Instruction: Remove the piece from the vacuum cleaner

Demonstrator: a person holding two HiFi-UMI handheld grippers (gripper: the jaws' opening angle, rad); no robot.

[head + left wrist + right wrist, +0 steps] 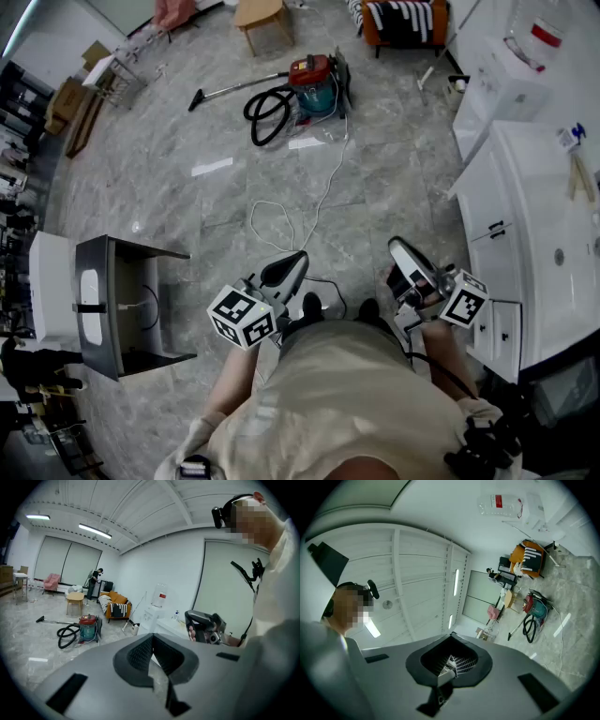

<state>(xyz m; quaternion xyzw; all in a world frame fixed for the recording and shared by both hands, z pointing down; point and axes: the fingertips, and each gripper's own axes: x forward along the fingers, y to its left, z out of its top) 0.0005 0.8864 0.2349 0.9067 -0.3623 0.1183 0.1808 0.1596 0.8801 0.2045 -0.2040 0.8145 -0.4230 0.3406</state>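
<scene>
The vacuum cleaner (314,82), a red and teal canister with a black hose (270,114) and a long wand (234,90), stands far off on the marble floor. It also shows small in the left gripper view (87,627) and in the right gripper view (533,605). Both grippers are held close to the person's body, far from it. My left gripper (296,257) points slightly down, jaws together, nothing in them (151,638). My right gripper (397,247) tilts upward toward the ceiling, jaws shut and empty (451,635). Which piece comes off the vacuum cleaner I cannot tell from here.
A white cable (281,220) trails across the floor from the vacuum cleaner toward the feet. A grey open cabinet (120,305) stands at the left, a white counter with a sink (548,202) at the right. A wooden stool (262,19) and an orange sofa (403,21) are beyond the vacuum cleaner.
</scene>
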